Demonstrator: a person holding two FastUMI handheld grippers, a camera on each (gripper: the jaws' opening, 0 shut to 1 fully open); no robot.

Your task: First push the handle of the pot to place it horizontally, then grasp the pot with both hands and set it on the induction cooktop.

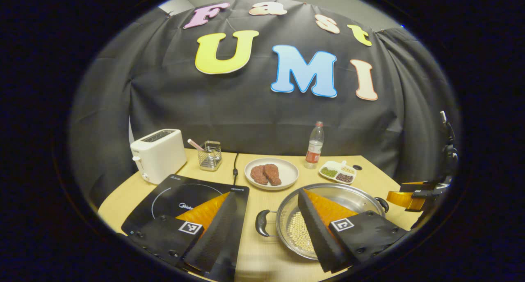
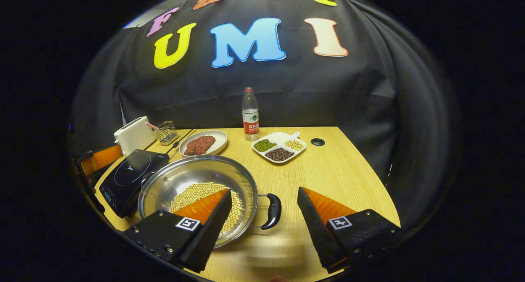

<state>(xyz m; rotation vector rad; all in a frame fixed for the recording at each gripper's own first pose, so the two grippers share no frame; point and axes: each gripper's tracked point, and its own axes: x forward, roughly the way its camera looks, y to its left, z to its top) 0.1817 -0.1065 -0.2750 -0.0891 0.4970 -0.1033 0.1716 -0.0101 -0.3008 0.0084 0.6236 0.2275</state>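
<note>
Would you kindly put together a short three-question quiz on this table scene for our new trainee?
1. True or false: the pot already sits on the induction cooktop.
2. What lies on the round plate? A) meat B) bread C) eggs
3. Fill in: the left gripper and the right gripper each straddle one ____ of the pot.

Key: 1. False; it stands on the table beside the cooktop. 2. A. 3. handle; both grippers are open.
</note>
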